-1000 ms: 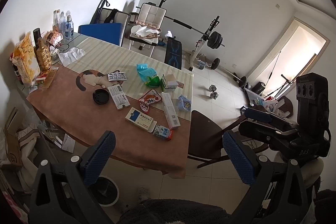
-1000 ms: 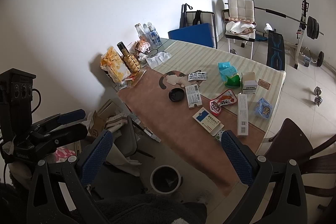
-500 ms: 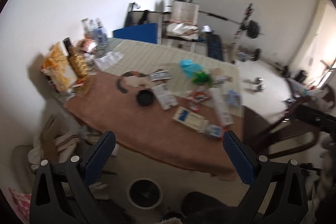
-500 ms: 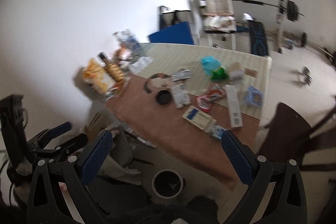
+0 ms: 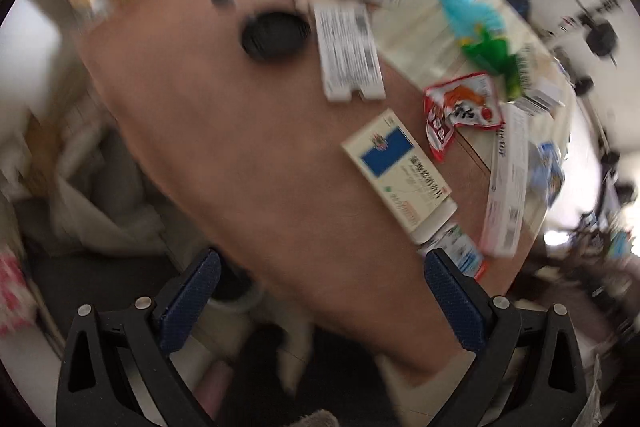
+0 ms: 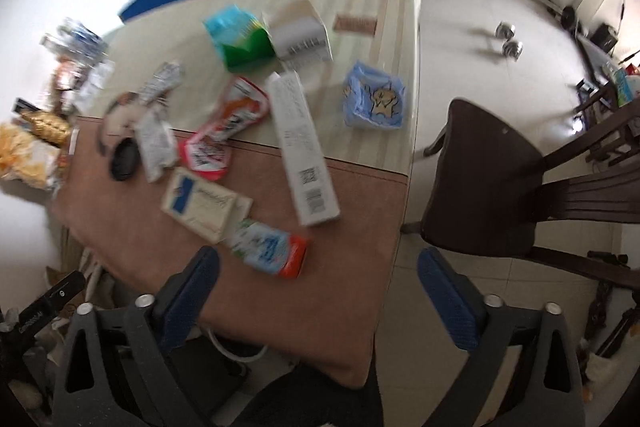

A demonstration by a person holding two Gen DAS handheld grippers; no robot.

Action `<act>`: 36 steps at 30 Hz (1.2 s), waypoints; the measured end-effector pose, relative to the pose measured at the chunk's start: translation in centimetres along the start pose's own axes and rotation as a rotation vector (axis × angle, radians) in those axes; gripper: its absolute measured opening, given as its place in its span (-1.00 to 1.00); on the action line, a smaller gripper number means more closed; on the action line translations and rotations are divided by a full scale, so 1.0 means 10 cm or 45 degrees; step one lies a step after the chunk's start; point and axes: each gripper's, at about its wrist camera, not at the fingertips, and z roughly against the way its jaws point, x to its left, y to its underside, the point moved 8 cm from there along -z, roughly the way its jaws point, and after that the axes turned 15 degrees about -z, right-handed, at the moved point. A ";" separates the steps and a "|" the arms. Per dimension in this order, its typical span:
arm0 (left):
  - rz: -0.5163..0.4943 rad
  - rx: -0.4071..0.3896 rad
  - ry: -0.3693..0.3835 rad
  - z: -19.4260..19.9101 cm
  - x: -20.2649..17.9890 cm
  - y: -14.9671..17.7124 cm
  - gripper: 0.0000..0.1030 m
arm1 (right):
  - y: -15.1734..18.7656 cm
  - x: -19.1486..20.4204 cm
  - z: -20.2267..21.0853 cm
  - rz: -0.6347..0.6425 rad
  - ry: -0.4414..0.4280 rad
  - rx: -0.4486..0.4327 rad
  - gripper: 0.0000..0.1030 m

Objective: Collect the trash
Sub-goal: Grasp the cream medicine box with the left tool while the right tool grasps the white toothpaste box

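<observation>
Trash lies scattered on the table (image 5: 240, 155): a cream box with a blue patch (image 5: 396, 175) (image 6: 204, 205), a red snack wrapper (image 5: 460, 111) (image 6: 224, 131), a long white box (image 6: 302, 147) (image 5: 506, 187), a small blue-white-red carton (image 6: 270, 247), a light blue packet (image 6: 374, 101), a green and blue pack (image 6: 240, 39), a black lid (image 5: 274, 35). My left gripper (image 5: 320, 301) is open and empty above the table's near edge. My right gripper (image 6: 318, 301) is open and empty, just short of the small carton.
A dark wooden chair (image 6: 500, 187) stands right of the table. A round bin (image 5: 236, 297) sits on the floor under the table's near edge. Bottles and snack bags (image 6: 36, 135) crowd the far left end. Gym gear stands at the back.
Both grippers have swung down and in towards the table, so the trash looks much larger and closer. Both views are blurred by motion. Both grippers remain open and empty.
</observation>
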 end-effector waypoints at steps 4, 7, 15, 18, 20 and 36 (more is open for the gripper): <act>0.230 0.182 0.160 -0.70 -0.31 -0.21 1.00 | -0.29 0.00 -0.67 0.036 0.063 0.112 0.83; 0.321 0.241 0.195 -1.00 -0.48 -0.37 0.93 | -0.43 0.01 -1.00 0.064 0.099 0.162 0.83; 0.340 0.275 0.071 -1.13 -0.64 -0.55 0.57 | -0.61 0.13 -1.50 0.152 0.128 0.237 0.83; 0.242 0.264 0.021 -1.01 -0.68 -0.55 0.55 | -0.62 0.21 -1.65 0.165 0.114 0.277 0.83; 0.067 0.253 -0.079 -0.87 -0.68 -0.53 0.55 | -0.61 0.27 -1.72 0.180 0.099 0.294 0.83; -0.147 0.306 -0.008 -0.11 -0.72 -0.11 0.59 | -0.26 0.47 -2.13 0.257 0.091 0.427 0.02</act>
